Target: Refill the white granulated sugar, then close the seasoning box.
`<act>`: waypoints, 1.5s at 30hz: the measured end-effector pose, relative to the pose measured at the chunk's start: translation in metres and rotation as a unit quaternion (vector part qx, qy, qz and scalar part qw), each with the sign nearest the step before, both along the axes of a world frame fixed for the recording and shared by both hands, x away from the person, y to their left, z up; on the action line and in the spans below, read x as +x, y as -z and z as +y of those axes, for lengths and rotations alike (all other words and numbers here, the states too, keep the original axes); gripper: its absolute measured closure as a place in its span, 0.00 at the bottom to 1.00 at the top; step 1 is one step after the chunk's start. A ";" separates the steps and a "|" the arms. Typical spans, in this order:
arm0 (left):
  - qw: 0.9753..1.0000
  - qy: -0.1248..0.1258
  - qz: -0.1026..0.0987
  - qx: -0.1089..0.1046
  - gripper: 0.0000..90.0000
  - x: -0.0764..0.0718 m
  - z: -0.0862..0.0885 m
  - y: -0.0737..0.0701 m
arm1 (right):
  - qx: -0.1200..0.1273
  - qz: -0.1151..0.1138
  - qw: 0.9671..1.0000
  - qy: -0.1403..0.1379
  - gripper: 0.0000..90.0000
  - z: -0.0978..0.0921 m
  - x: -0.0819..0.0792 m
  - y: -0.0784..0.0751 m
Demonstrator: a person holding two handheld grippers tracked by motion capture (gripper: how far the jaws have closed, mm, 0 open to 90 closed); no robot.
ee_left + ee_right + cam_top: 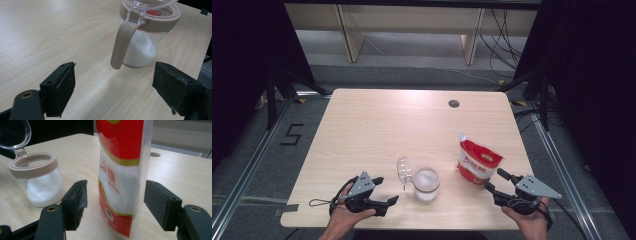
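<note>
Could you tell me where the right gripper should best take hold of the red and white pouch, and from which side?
Probably the pouch is best pinched across its flat middle, approached from its narrow edge as the right gripper faces it now. It stands upright and its open jaws already flank both broad faces without touching. Gripping mid-height, above the powder-filled base, should keep the spout end up beside the open jar.

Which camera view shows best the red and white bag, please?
The right gripper view: the bag stands close and upright between that gripper's open jaws, print and white contents visible. The high view shows it small, right of the jar.
</note>
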State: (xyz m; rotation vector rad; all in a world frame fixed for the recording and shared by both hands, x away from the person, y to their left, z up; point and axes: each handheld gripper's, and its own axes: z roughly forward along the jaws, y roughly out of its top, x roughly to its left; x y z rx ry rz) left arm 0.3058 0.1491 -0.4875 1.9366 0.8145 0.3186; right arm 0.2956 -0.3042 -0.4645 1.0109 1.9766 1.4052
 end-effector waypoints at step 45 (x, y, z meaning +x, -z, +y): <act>0.999 0.023 -0.045 0.020 0.99 -0.004 -0.008 -0.022 | -0.049 0.015 0.999 -0.015 0.42 0.005 -0.009 0.009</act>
